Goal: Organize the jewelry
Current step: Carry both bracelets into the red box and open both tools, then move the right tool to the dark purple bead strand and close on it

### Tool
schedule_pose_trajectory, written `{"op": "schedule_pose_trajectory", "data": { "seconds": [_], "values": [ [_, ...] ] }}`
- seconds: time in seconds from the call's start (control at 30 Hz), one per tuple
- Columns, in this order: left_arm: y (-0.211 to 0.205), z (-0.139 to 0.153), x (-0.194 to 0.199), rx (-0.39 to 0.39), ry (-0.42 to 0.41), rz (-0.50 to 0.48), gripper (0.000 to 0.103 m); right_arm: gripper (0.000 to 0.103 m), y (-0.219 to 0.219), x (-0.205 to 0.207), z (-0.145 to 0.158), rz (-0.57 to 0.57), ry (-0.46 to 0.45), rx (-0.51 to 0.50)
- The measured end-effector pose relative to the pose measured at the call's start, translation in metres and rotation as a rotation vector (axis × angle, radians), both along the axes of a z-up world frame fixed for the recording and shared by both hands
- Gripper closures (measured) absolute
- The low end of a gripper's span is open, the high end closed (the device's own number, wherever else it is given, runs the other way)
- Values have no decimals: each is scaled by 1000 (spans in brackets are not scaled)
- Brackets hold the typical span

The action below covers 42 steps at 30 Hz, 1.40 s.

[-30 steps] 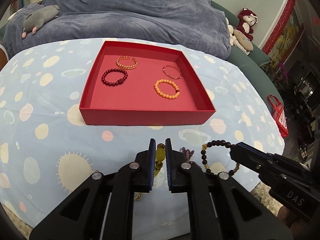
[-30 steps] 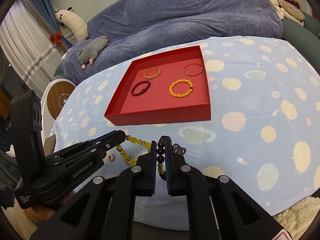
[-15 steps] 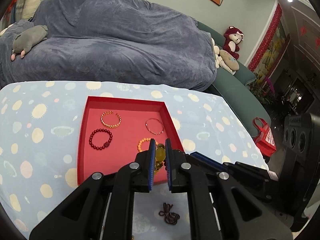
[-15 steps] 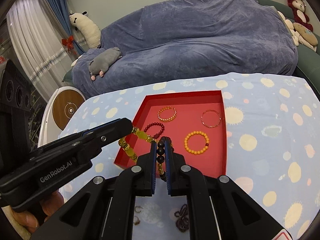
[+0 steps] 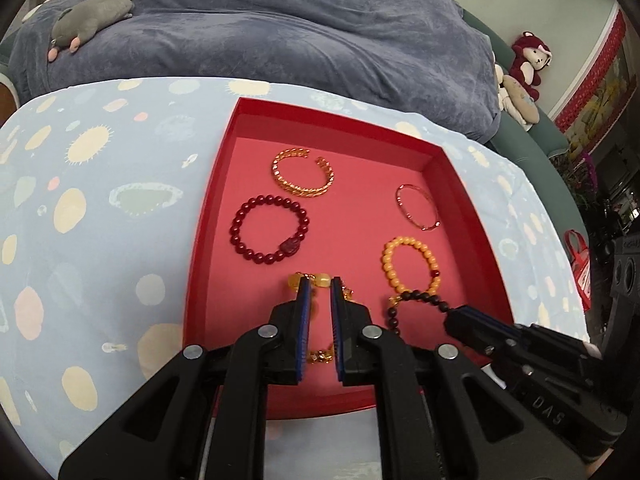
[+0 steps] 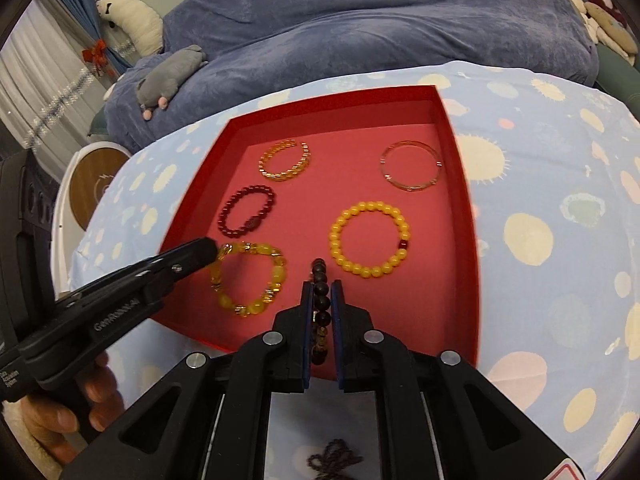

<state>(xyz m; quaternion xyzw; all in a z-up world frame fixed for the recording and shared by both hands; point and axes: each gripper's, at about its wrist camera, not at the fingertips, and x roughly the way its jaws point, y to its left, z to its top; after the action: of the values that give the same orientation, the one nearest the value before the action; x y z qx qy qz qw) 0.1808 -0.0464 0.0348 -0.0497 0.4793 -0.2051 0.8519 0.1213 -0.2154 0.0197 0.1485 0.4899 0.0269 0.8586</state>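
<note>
You have a bracelet pinched in each tool, both low over the near half of the red tray [image 5: 452, 164]. The left tool [image 5: 319, 288] grips the yellow amber-bead bracelet [image 6: 250, 276], whose loop hangs over the tray floor at about seven o'clock of the tray's centre. The right tool [image 6: 320, 288] has the dark bead bracelet [image 6: 320, 280] between its blue pads, at about six o'clock; its jaws have just been easing apart, yet the beads sit between the pads and look pinched.

Lower each loop until the beads rest flat on the floor before you let go, so they do not bounce or roll. Spread the jaws slowly and lift straight up, clear of the strand.

Mind the neighbours. The orange bead bracelet [image 6: 370, 238] lies just beside the dark one, at one o'clock from your right tool; the dark red bead bracelet [image 5: 268, 230] lies near the amber loop, at eleven o'clock from your left tool. Keep both loops apart from these and from each other. The gold link bangle [image 5: 302, 176] and thin pink bangle [image 5: 418, 206] sit well clear at the far side. On the bench [image 6: 560, 184], a small dark beaded piece [image 6: 334, 458] waits outside the tray, under your right tool.
</note>
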Motion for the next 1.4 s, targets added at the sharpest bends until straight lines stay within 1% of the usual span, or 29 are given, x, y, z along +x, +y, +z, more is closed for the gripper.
{"op": "schedule_pose_trajectory", "data": {
  "seconds": [0.07, 0.1, 0.13, 0.2, 0.23, 0.3, 0.33, 0.43, 0.57, 0.9, 1.03, 1.17, 1.4],
  "values": [
    [5, -2, -2, 38, -18, 21, 80, 86, -8, -4, 0, -41, -7, -47],
    [7, -1, -4, 58, -34, 35, 60, 77, -13, -6, 1, -56, -13, -52],
    [9, 1, -7, 74, -56, 52, 46, 66, -17, -10, 3, -73, -25, -53],
    [13, 7, -14, 88, -90, 68, 42, 56, -25, -18, 10, -104, -58, -56],
    [15, 9, -17, 93, -98, 74, 40, 55, -26, -22, 14, -109, -70, -59],
    [18, 14, -27, 90, -111, 84, 40, 54, -26, -31, 22, -117, -86, -65],
    [19, 17, -32, 93, -119, 88, 37, 54, -25, -37, 25, -116, -94, -66],
    [22, 22, -52, 116, -145, 90, 34, 54, -20, -54, 34, -105, -107, -81],
    [25, 22, -77, 146, -144, 84, 34, 54, -10, -78, 38, -84, -97, -80],
    [38, 2, -125, 196, -87, 100, 34, 54, 4, -126, 17, -64, -10, -69],
    [44, -9, -141, 206, -59, 89, 33, 53, 11, -141, 8, -47, 19, -66],
    [49, -15, -152, 216, -55, 94, 33, 53, 18, -146, -1, -25, 32, -70],
    [55, -20, -165, 223, -41, 80, 31, 54, 34, -138, -11, 22, 40, -95]
  ]
}}
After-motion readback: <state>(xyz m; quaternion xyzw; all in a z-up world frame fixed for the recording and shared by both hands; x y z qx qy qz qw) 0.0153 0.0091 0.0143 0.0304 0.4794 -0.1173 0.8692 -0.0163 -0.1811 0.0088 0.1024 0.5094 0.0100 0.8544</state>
